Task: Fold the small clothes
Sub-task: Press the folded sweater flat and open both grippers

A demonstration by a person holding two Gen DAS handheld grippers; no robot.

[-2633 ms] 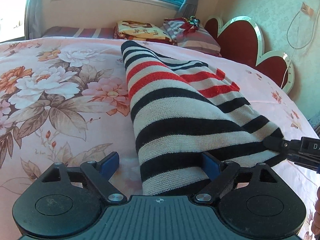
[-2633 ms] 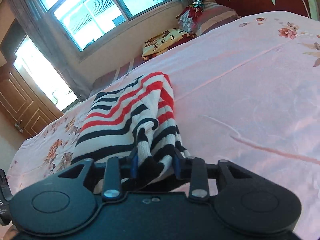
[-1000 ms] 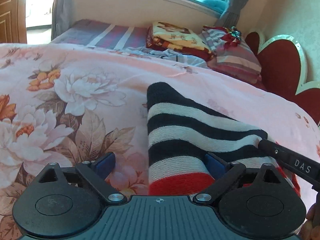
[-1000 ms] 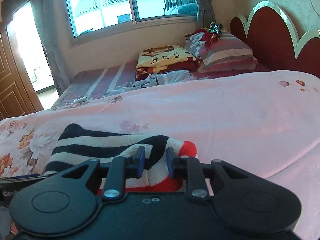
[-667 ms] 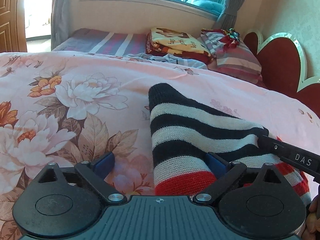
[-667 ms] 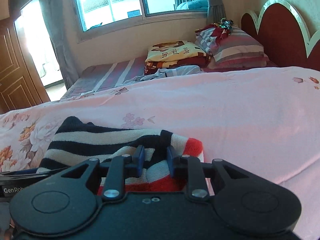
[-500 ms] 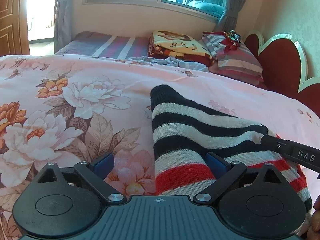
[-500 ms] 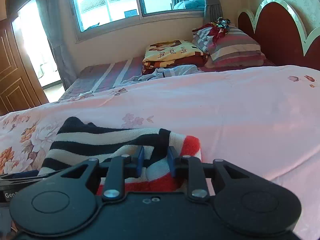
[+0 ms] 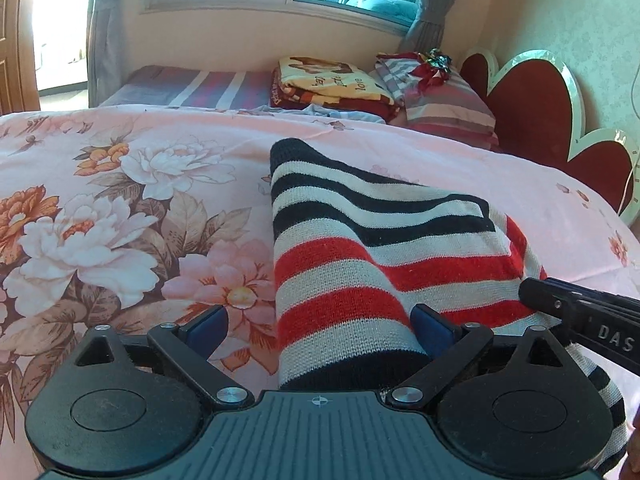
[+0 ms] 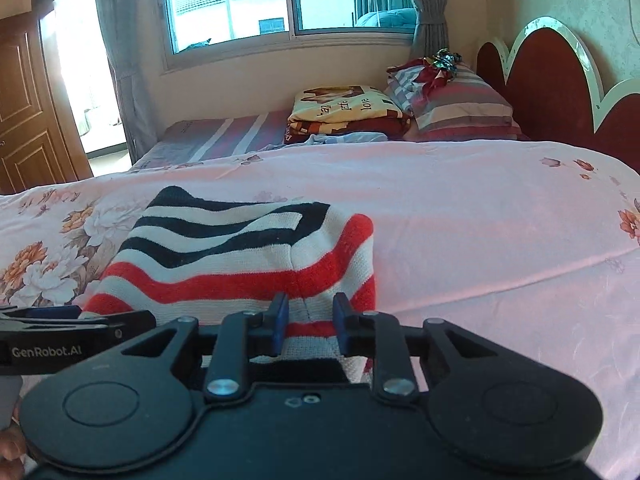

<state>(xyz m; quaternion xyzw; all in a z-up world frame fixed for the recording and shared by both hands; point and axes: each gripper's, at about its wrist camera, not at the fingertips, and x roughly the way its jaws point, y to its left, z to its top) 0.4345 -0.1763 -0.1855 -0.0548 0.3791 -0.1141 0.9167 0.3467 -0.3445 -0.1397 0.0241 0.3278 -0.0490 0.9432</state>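
A knitted sweater (image 9: 360,248) with black, white and red stripes lies doubled over on the pink floral bedspread (image 9: 120,220). My left gripper (image 9: 320,326) stands wide open at its near left edge. The knit rests against the right pad (image 9: 430,326), while the left pad (image 9: 206,326) is bare. My right gripper (image 10: 310,320) has a fold of the sweater (image 10: 240,248) between its pads, and its jaws are closing on it. Each gripper shows in the other's view: the right one (image 9: 580,316) at the sweater's right side, the left one (image 10: 60,336) at its left.
At the head of the bed lie a folded yellow and red blanket (image 10: 344,114) and striped pillows (image 10: 460,108). A red scalloped headboard (image 9: 536,112) stands on the right, a window (image 10: 256,0) behind and a wooden door (image 10: 24,120) at the far left.
Both grippers have drawn back toward me with the sweater's top layer. Red stripes now lie over the near part, where black and white bands showed a second ago.
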